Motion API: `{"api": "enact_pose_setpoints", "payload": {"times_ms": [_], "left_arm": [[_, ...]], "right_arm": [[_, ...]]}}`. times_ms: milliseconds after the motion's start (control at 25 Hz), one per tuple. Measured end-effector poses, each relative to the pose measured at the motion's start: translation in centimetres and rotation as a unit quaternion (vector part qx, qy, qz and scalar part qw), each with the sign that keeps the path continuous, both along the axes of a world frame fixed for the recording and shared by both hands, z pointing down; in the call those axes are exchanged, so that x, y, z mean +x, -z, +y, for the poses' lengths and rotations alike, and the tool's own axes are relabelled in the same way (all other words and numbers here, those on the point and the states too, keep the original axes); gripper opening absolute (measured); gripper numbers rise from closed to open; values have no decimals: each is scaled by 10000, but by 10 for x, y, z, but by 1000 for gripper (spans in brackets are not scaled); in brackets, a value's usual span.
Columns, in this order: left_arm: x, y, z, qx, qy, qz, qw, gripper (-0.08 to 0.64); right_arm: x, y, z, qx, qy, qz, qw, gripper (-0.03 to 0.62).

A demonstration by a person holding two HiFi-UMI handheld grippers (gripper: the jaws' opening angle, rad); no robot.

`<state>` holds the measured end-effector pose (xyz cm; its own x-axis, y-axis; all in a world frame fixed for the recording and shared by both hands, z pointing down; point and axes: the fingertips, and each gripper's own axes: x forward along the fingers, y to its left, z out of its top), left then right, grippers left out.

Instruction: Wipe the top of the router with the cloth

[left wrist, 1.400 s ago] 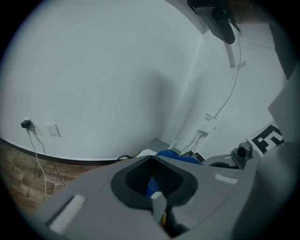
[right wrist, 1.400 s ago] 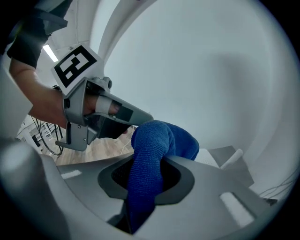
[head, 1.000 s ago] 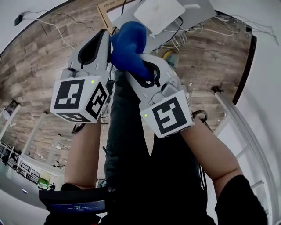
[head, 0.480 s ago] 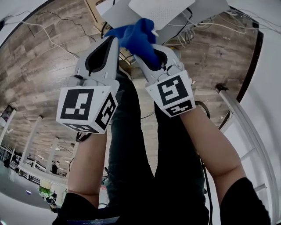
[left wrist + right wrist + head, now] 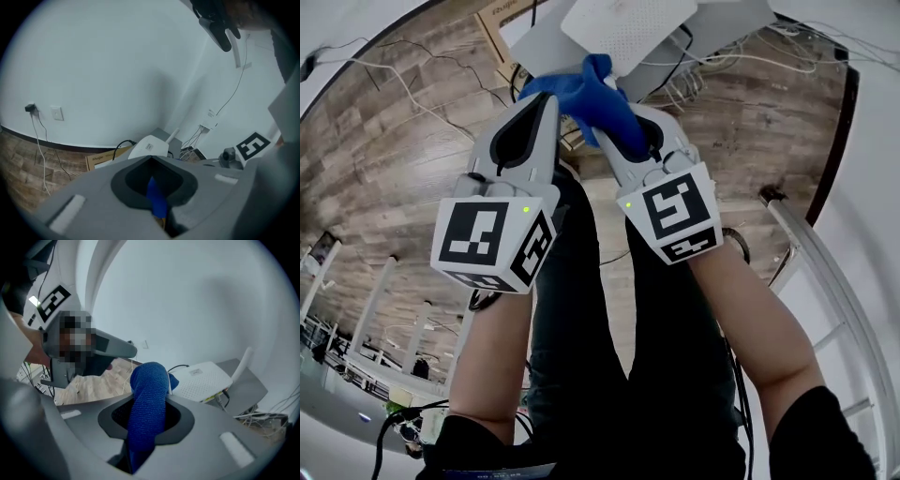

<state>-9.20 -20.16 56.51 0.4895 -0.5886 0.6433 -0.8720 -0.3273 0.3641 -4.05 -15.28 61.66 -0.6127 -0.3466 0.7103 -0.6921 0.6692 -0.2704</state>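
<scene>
The white router (image 5: 628,28) lies on a grey shelf (image 5: 733,21) at the top of the head view, its antenna raised in the right gripper view. A blue cloth (image 5: 595,98) is bunched between both grippers just below the router's near edge. My right gripper (image 5: 623,117) is shut on the cloth, which rises thick from its jaws (image 5: 147,399) in front of the router (image 5: 204,379). My left gripper (image 5: 539,103) sits close beside it, shut, with a thin blue strip of cloth (image 5: 154,199) pinched in its jaws. The router (image 5: 150,146) lies just ahead.
A cardboard box (image 5: 105,159) stands on the wood floor against the wall left of the shelf. Loose cables (image 5: 703,80) hang at the shelf's right side. A wall socket (image 5: 56,112) with a cord is at the left. The person's legs are below the grippers.
Both grippers have moved forward with the cloth, from short of the shelf to right under the router's near edge. The router now sits closer in view.
</scene>
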Motion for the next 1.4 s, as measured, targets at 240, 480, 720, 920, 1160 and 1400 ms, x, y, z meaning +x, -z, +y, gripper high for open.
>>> {"api": "enact_pose_setpoints", "payload": {"times_ms": [240,480,720,920,1160,1400], "left_arm": [[7,57,-44,486,44,-31,9988,2],[49,113,-86,843,-17,152,9963,2],[98,126,-109,982,-204,368,9943,2],[132,96,-116,812,-155,398,9958,2],[166,45,-110,534,256,508,9970,2],[180,2,-98,316,362,665,9966,2]], "right_arm": [[15,86,-27,641,-201,-316,9972,109],[90,151,-87,1007,-1323,-332,9855,109],[195,198,-166,2032,-1925,49,9600,109],[233,147,-206,2109,-1697,487,9614,109],[213,16,-194,1425,-871,637,9839,109],[202,-47,-185,1197,-289,767,9894,109]]}}
